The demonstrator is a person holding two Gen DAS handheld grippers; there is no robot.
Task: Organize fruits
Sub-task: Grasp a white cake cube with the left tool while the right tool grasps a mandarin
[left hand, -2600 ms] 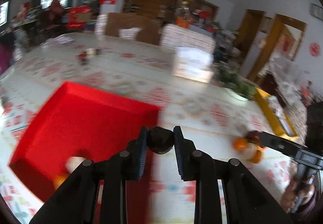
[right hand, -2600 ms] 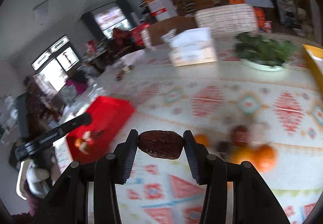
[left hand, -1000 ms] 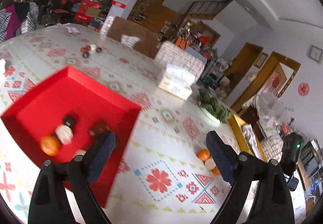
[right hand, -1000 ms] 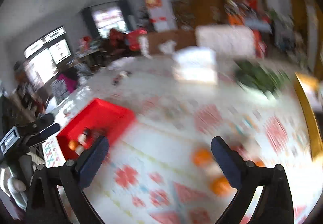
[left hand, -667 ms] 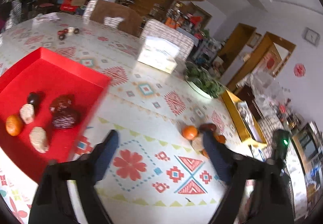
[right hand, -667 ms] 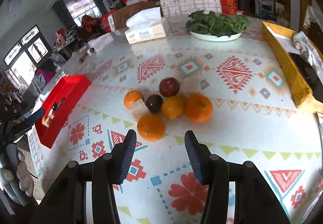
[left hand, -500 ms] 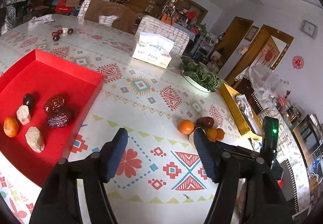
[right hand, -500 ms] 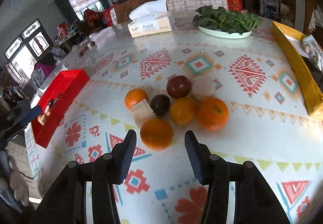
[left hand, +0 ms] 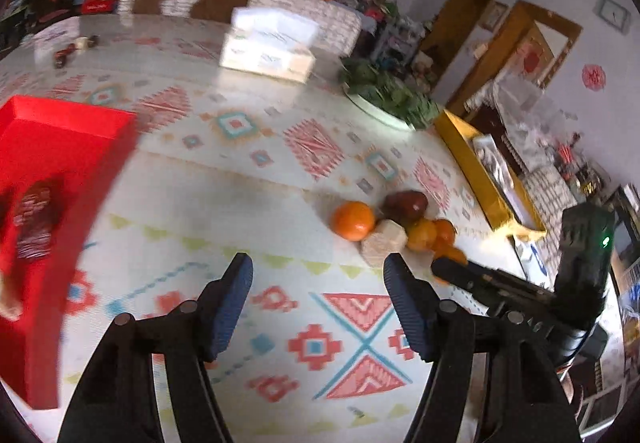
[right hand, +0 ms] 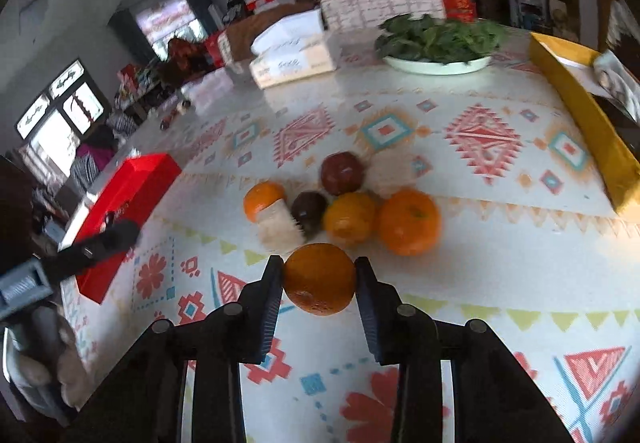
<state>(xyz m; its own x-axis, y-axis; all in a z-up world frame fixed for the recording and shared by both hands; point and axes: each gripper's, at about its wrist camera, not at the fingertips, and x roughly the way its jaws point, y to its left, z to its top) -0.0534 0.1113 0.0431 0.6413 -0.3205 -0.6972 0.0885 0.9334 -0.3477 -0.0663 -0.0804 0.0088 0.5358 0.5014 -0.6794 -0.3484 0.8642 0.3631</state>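
My right gripper [right hand: 319, 289] is shut on an orange [right hand: 319, 279], the nearest one of a fruit pile on the patterned tablecloth. Behind it lie two oranges [right hand: 408, 216], a small orange [right hand: 263, 200], a dark plum [right hand: 309, 210], a red apple [right hand: 342, 172] and a pale cut chunk [right hand: 278, 229]. My left gripper [left hand: 318, 301] is open and empty, above the cloth in front of the same pile [left hand: 394, 225]. The red tray [left hand: 48, 147] at the left holds dark dates [left hand: 34, 215]; it also shows in the right wrist view [right hand: 128, 191].
A tissue box [right hand: 294, 51] and a plate of greens [right hand: 436, 39] stand at the back of the table. A yellow tray [right hand: 588, 115] runs along the right edge. The right gripper's body [left hand: 532, 295] reaches into the left wrist view.
Both grippers released dates into the red tray and moved right to the fruit pile. My right gripper has closed on the nearest orange. My left gripper stays open and has come lower.
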